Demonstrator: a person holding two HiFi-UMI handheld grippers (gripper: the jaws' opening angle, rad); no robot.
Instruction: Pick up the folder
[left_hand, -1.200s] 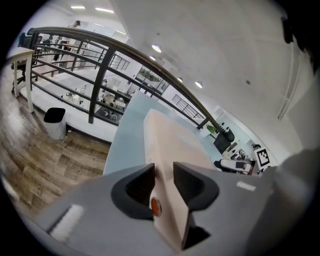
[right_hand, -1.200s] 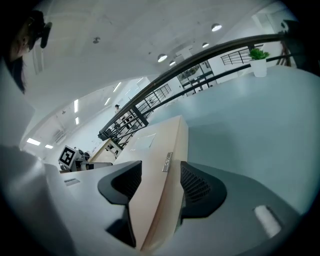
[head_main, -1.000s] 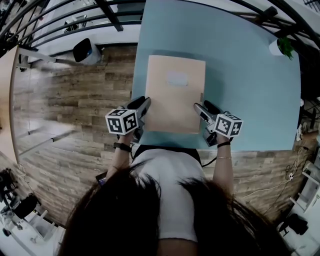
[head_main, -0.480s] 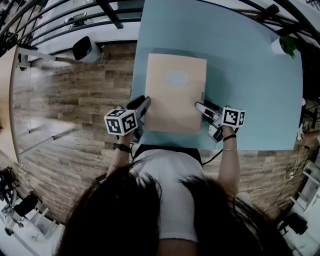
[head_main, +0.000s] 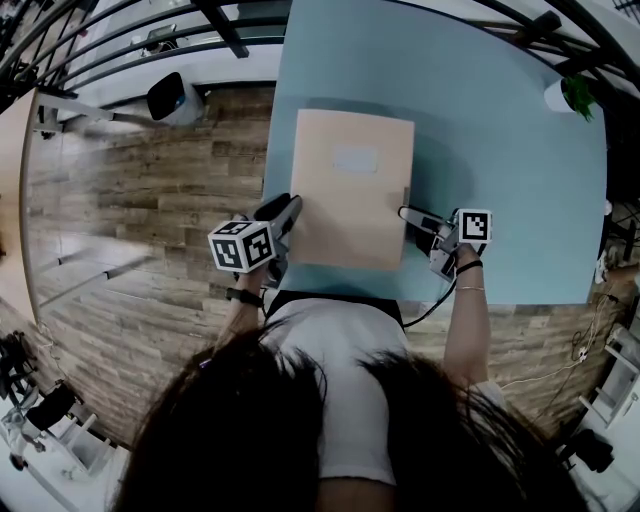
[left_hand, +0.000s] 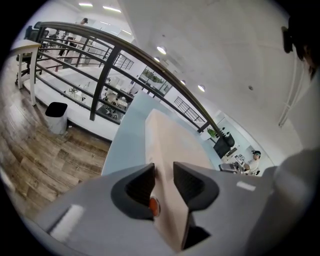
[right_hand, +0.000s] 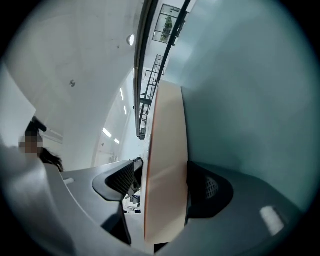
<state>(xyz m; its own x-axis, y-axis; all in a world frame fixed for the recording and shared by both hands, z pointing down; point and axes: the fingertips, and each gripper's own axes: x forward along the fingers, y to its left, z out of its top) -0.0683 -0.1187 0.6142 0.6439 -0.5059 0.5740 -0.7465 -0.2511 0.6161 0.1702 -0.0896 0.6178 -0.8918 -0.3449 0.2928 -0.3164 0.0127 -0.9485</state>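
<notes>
Rolled over, right gripper (head_main: 405, 214) just spread its fingers astride the flat peach folder (head_main: 350, 205) — left gripper (head_main: 292, 205) pinches it.

Left hand-held gripper (head_main: 292, 205) clamped on folder (head_main: 352, 190) edge, right hand-held gripper (head_main: 405, 214) jaws just opened wide, astride folder

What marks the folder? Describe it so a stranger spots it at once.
Find the light blue table. The folder lies on its near left part. It is a flat peach rectangle with a pale label; the other thing, a potted plant, stands far right.
</notes>
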